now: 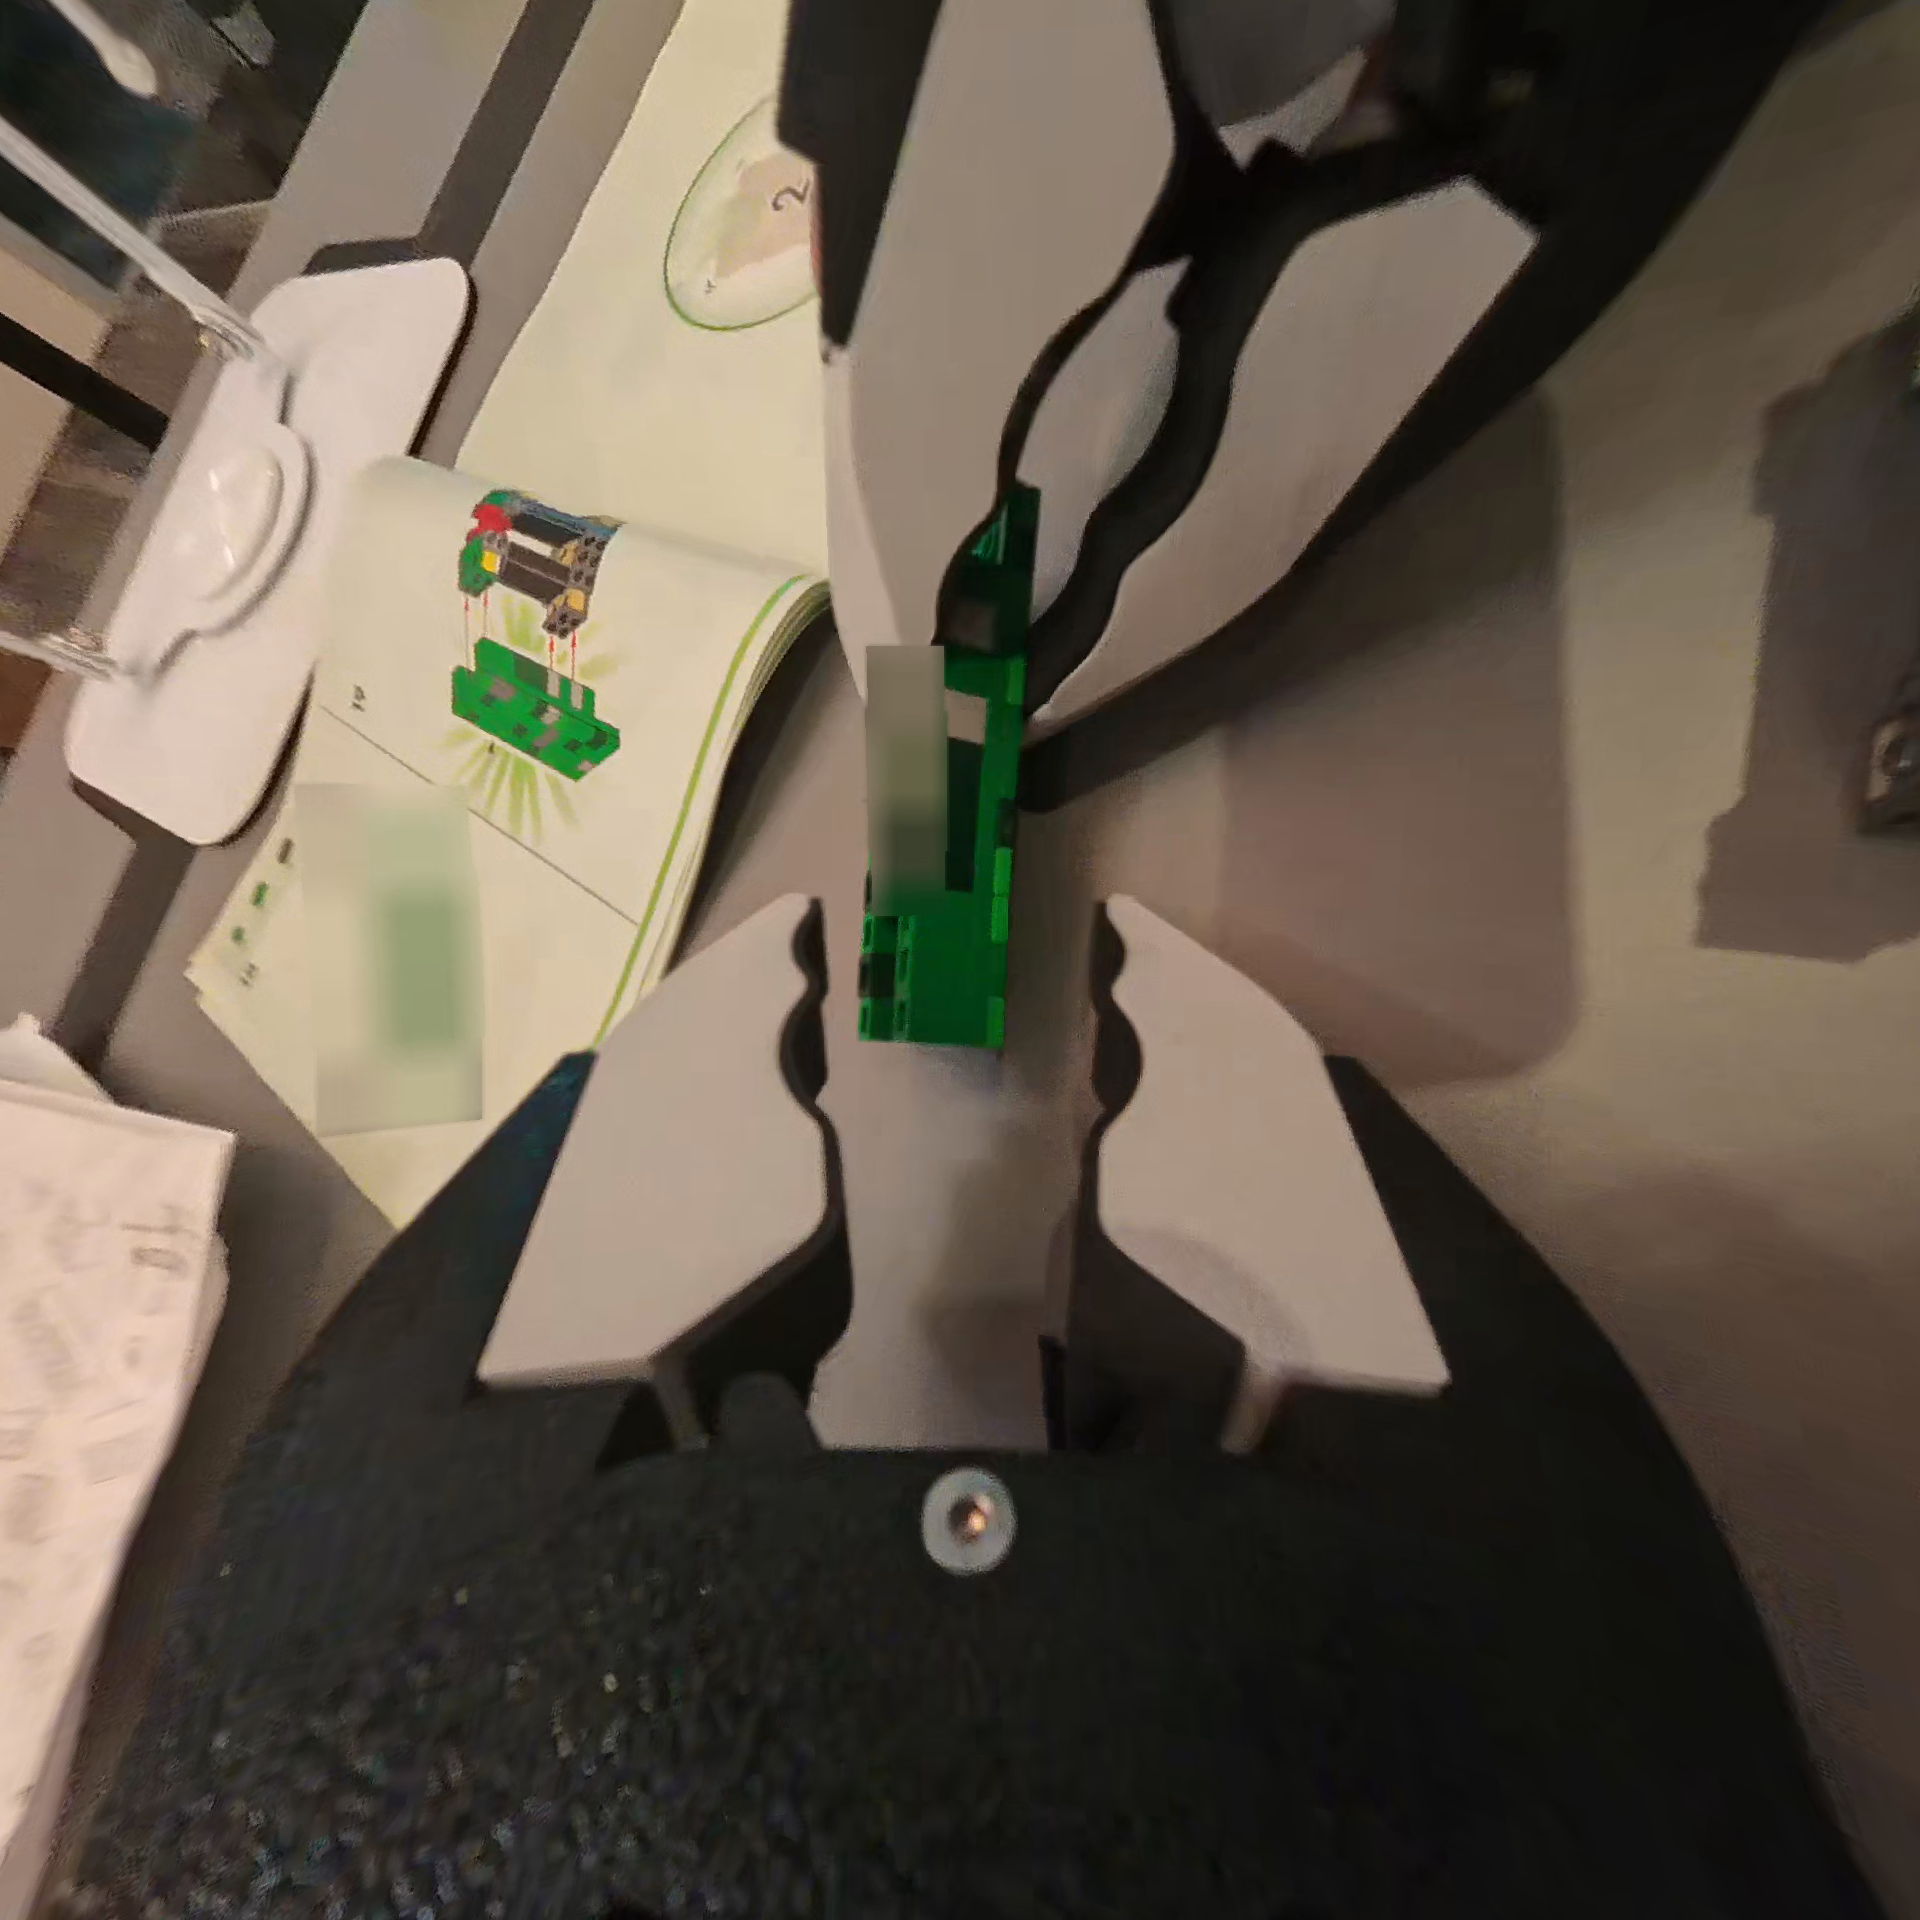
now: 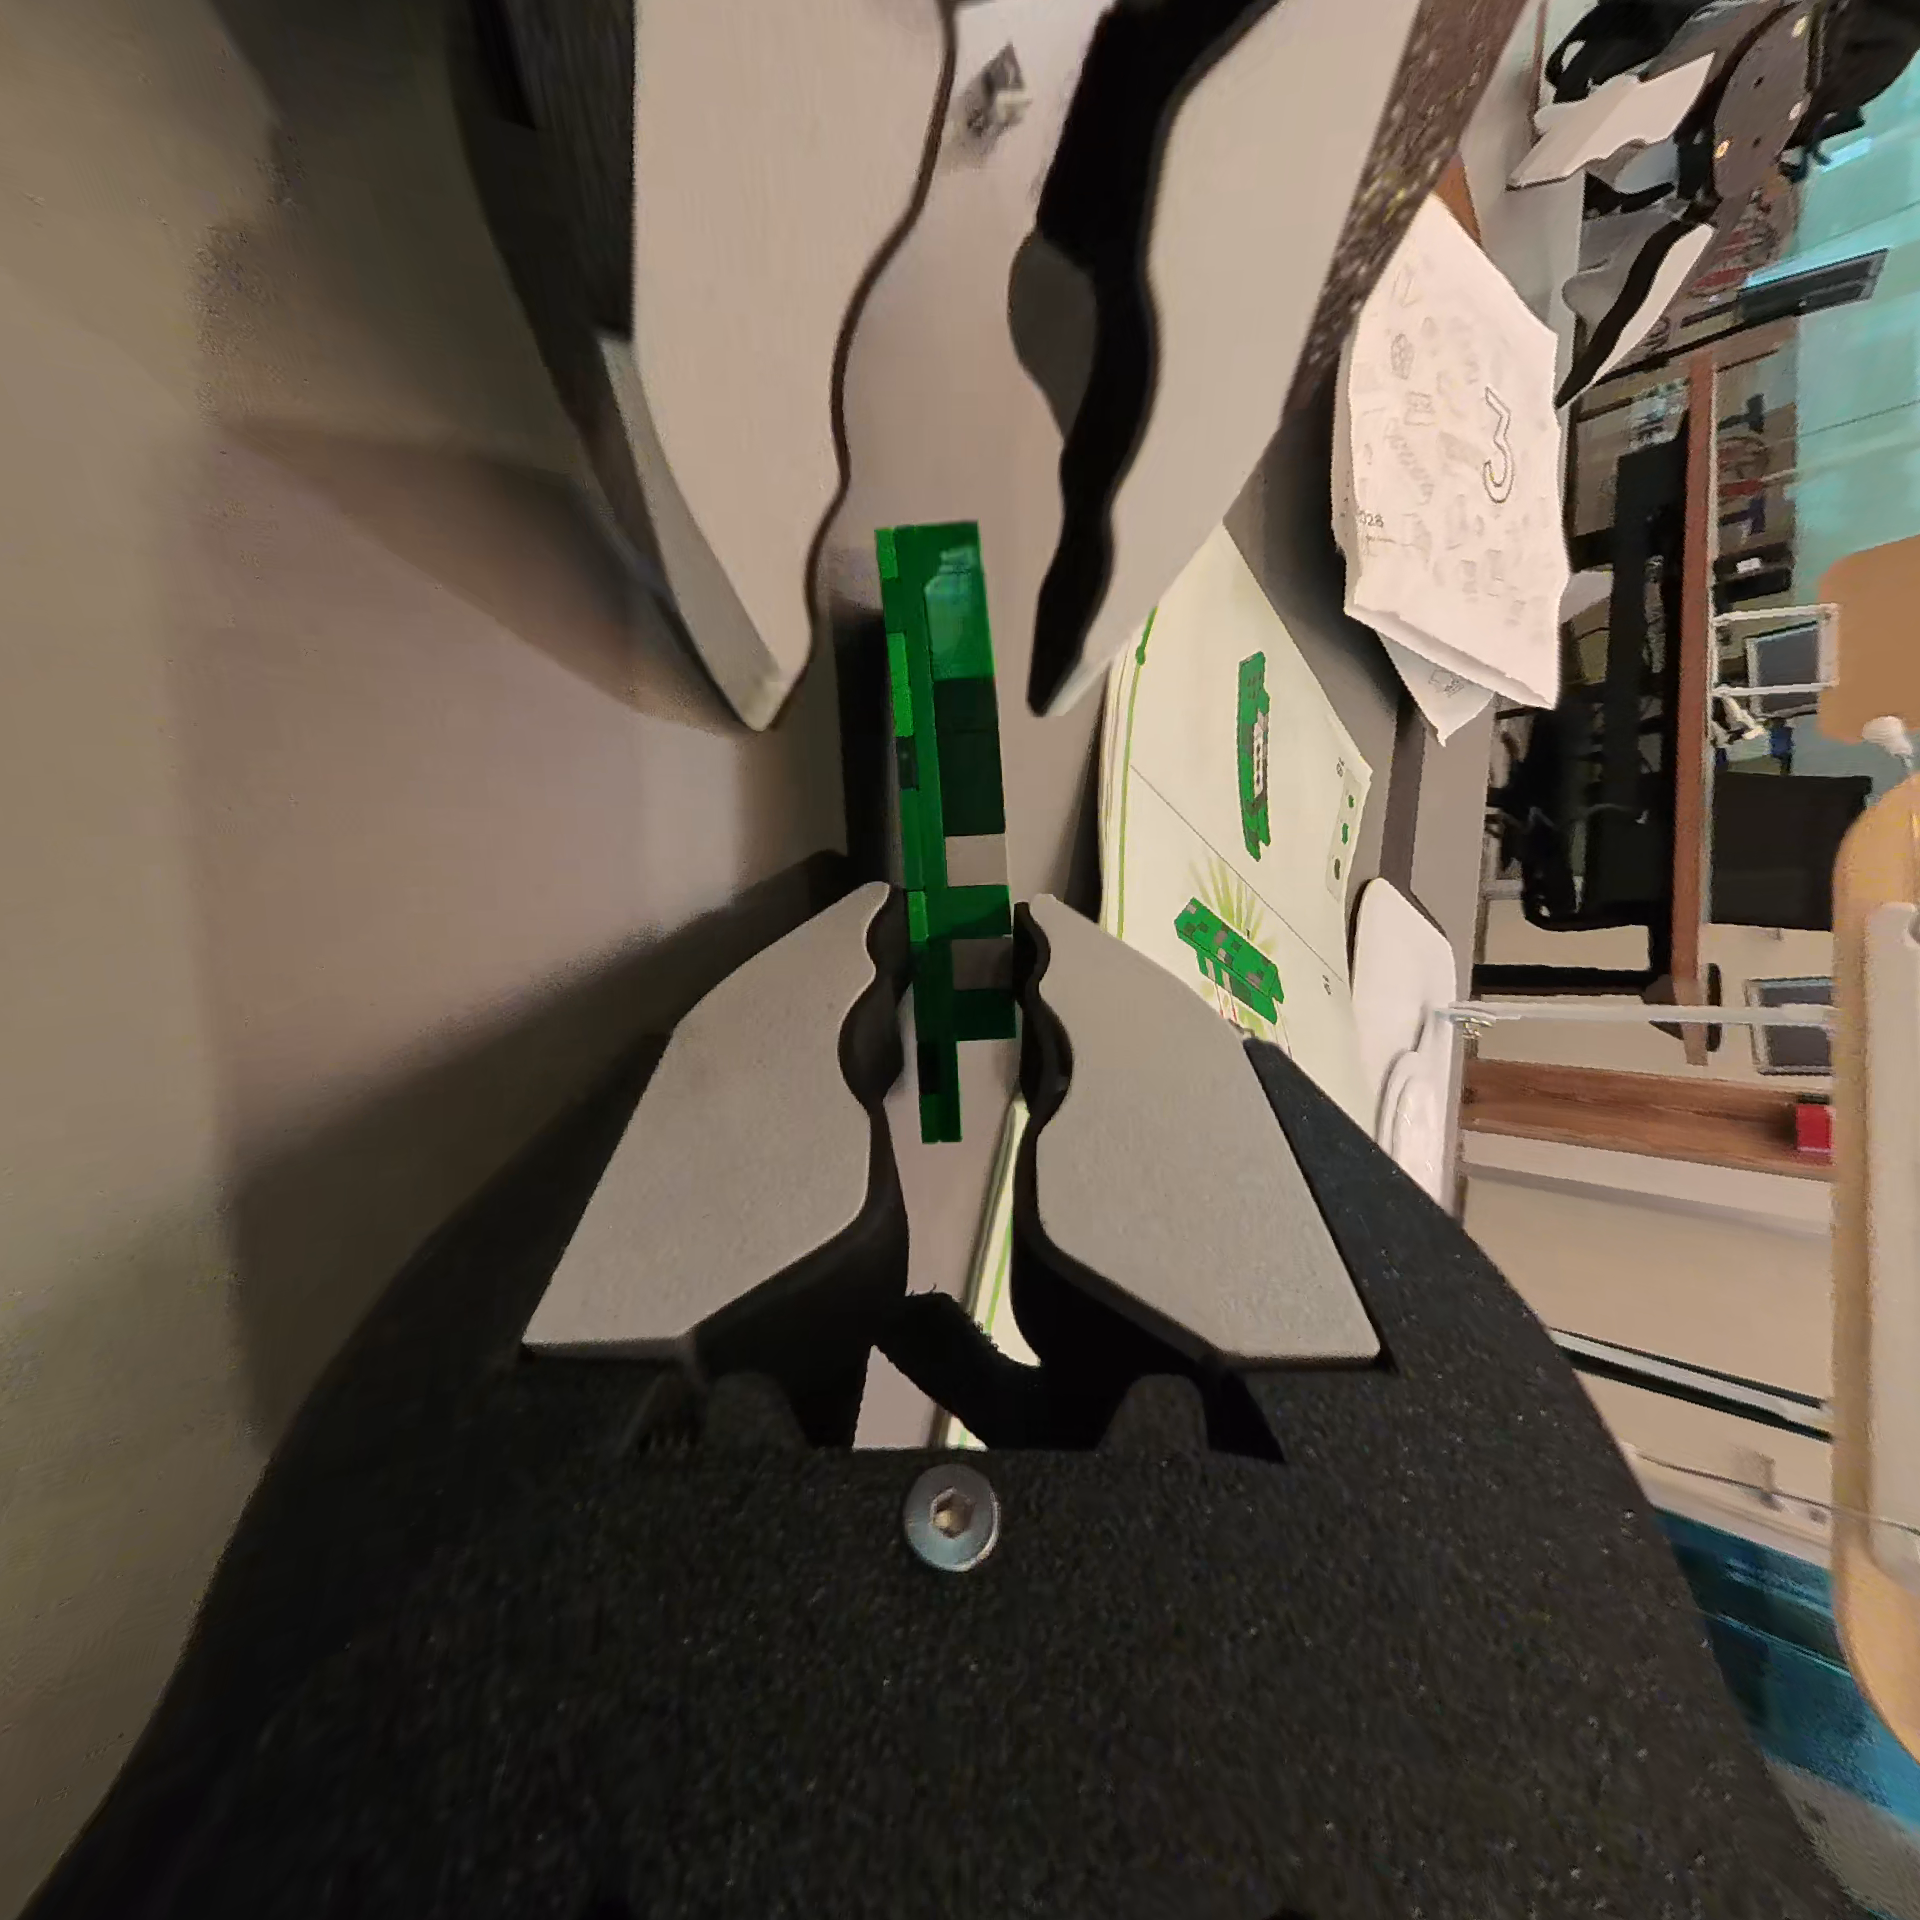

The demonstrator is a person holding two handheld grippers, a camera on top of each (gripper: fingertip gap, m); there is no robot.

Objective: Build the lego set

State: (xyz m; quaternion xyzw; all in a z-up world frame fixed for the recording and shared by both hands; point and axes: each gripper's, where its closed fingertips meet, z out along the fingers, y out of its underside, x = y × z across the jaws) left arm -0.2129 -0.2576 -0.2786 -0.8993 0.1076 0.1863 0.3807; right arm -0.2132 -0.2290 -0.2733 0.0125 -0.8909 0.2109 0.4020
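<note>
Between both grippers sits the green lego panel (image 2: 951,831). Right gripper (image 2: 953,925) pinches its near end; left gripper (image 1: 961,935) gapes wide, gripping nothing. Instruction booklet (image 1: 540,727) lies alongside.

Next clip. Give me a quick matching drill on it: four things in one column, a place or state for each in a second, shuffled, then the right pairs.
Things:
1. left gripper
2. right gripper
3. green plate assembly
4. booklet

Places or states:
A. lies open on the table, beside the grippers
B. fingers closed on one end of the green build
C. held on edge between the two grippers
D. fingers apart, at the build's other end without clamping it

Pairs: 1-D, 2-B, 3-C, 4-A
</note>
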